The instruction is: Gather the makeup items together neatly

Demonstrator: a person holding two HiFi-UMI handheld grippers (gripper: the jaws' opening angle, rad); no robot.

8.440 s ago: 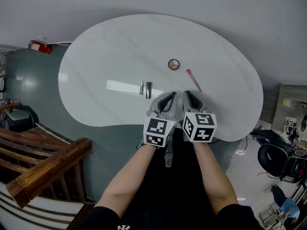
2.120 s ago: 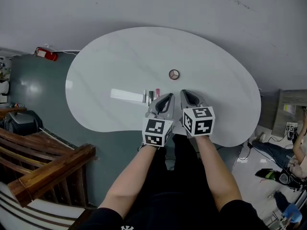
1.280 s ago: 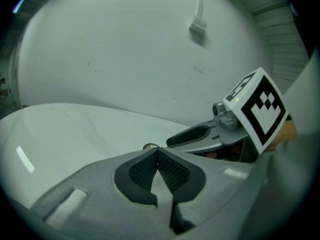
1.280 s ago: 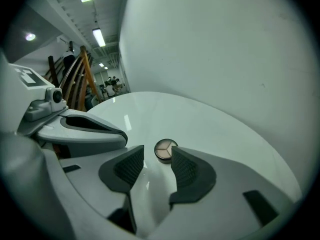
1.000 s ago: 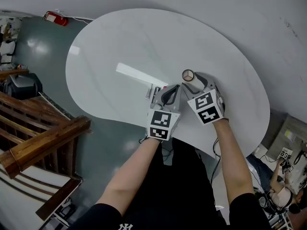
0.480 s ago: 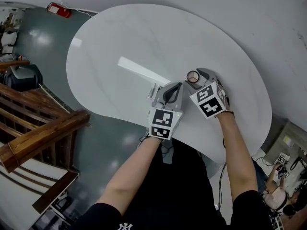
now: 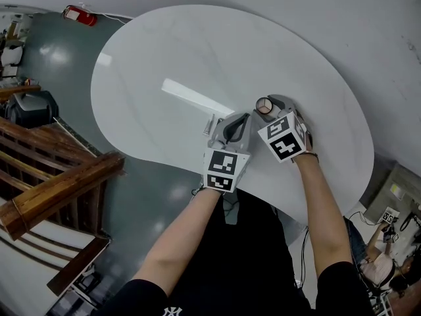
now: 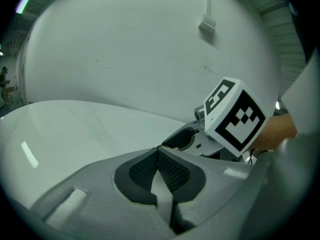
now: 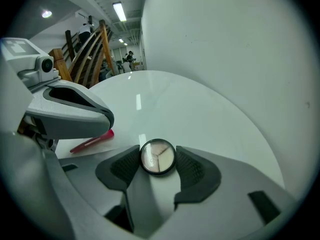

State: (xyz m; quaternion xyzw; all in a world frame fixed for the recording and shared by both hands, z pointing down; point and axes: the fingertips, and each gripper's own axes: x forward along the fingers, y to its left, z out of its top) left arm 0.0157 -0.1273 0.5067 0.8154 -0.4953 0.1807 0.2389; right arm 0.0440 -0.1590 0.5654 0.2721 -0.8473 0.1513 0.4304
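Observation:
A small round compact (image 9: 158, 157) with a three-part pale pan lies on the white table (image 7: 197, 51), also seen in the head view as the compact (image 7: 264, 105). My right gripper (image 7: 268, 104) reaches down over it; its jaws have just been closing, and both pads sit against the compact's sides. My left gripper (image 8: 158, 151) is shut with nothing in it and rests just left of the right one. Beside it lie a pink pencil (image 9: 92, 141) and a silver tube (image 7: 209, 125), partly hidden by the left gripper (image 7: 231, 125).
The table's near edge curves just below both grippers. Wooden stair rails (image 7: 59, 189) stand at lower left, a red extinguisher (image 7: 80, 15) lies on the floor at upper left, and a grey wall runs behind the table.
The pink pencil now lies by the tubes at the left gripper. Over the last second the right gripper has sunk around the compact. The left gripper has stayed put.

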